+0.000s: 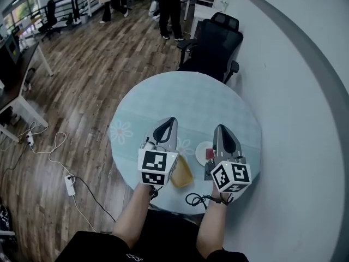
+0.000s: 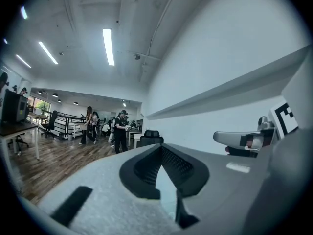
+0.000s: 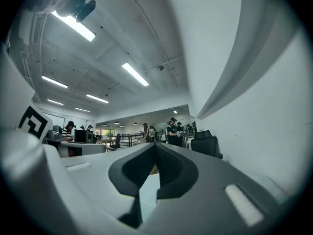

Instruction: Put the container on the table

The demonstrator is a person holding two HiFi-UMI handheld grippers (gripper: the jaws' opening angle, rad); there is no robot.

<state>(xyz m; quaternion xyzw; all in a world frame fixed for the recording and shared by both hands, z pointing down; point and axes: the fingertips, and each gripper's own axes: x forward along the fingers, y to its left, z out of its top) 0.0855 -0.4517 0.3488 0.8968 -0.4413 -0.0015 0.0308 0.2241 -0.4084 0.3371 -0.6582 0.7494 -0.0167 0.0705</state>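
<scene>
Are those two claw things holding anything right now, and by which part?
Nothing is held: the left gripper and the right gripper both have their jaws shut together with nothing between them.

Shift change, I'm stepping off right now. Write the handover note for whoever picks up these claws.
Left claw: shut, empty, held level over the table.
Right claw: shut, empty, alongside it.
Amber container: on the table near its closest edge, between the claws, partly hidden by the left one. A white dish holding something red lies beside it.
Done: container looks set down and released.
Left: apparently nothing; check it sits steady.
</scene>
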